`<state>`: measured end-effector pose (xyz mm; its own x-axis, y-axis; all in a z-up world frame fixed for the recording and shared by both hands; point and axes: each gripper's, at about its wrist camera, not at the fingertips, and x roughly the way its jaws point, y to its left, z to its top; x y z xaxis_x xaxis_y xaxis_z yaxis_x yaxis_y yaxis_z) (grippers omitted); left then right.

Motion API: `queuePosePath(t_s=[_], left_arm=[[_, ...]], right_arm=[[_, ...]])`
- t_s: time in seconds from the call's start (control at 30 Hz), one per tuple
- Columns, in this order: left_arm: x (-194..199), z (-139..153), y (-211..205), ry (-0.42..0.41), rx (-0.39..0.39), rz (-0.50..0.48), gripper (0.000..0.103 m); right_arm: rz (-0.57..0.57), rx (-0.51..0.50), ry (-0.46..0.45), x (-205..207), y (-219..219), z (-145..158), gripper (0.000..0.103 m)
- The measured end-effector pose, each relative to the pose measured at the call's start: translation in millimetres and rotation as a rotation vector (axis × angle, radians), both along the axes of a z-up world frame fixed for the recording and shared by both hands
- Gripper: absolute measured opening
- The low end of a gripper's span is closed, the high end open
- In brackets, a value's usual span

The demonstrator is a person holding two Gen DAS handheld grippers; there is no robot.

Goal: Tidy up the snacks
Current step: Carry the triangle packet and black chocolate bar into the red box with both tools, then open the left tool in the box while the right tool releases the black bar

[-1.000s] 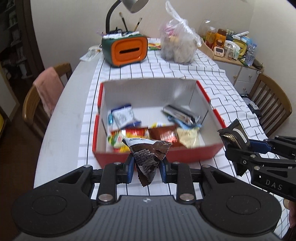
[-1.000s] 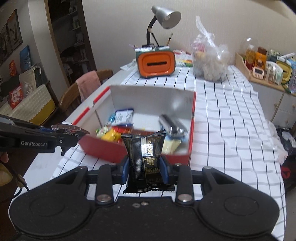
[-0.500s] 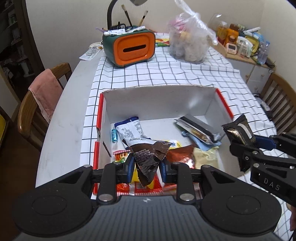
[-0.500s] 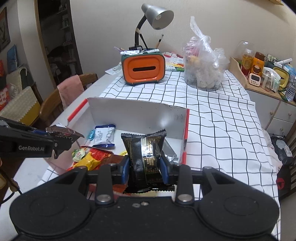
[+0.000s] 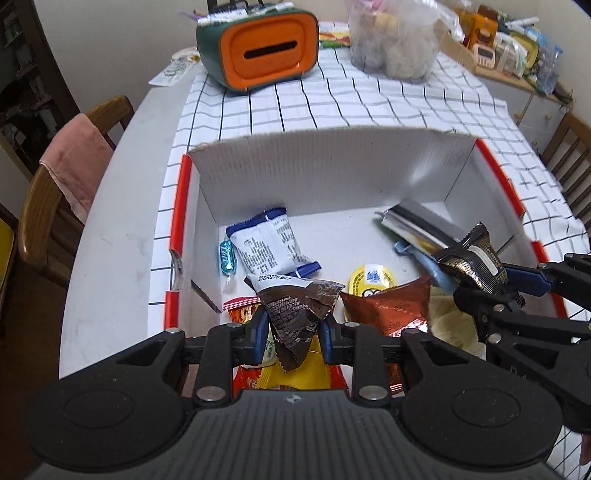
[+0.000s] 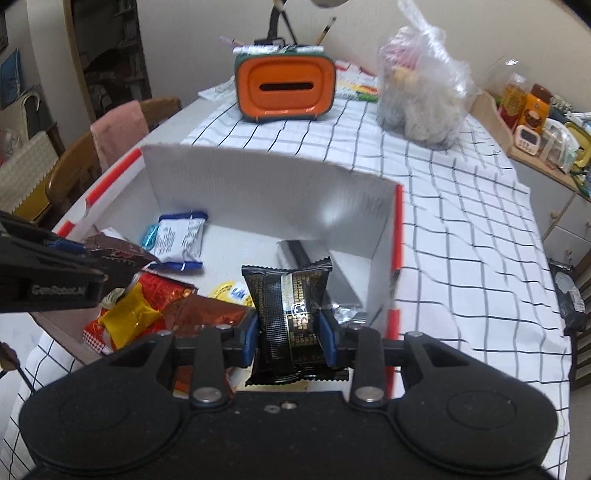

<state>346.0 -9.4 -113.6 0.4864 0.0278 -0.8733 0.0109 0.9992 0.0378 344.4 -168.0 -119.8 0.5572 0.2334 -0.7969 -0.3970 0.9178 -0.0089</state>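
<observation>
Left gripper [image 5: 293,328], black plastic two-finger tool with blue pads, pointed steeply down, jaws clamped on a crumpled dark brown snack wrapper [image 5: 293,314]. Right gripper [image 6: 289,339], same black build with blue pads, also angled down, jaws closed tight on a black-and-gold snack packet [image 6: 291,317]. The two grippers were side by side, near each other but apart, each visible in the other's view.

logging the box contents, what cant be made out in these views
- Left wrist view: red and yellow packets in the box, partly hidden by the left gripper and its brown wrapper.
- Right wrist view: silver packet, mostly behind the right gripper's black packet.
- Desk lamp, head cut off by the top edge.
</observation>
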Motion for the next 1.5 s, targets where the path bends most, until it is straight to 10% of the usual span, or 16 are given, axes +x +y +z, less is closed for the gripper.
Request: queuePosePath(t_s=[0.77,0.9,1.3,1.5], left_arm=[[-2.0,-9.8,3.3,0.018,0.012,0.007,0.032],[-11.1,1.6,5.5,-0.019,0.002,0.01,0.058],[-45.5,34.6,8.8,-0.109,-0.009,0.011,0.074],[-70.9,52.4,10.6,-0.167,-0.034,0.003,0.081]], right_arm=[[0.007,-0.009,0.044,3.3,6.8,-10.5,0.034],[0.005,0.023,0.03,-1.7,1.9,1.6,0.034],[0.003,0.076,-0.019,-25.5,-6.7,32.9,0.038],[0.002,0.102,-0.063,-45.3,-11.4,49.9,0.069]])
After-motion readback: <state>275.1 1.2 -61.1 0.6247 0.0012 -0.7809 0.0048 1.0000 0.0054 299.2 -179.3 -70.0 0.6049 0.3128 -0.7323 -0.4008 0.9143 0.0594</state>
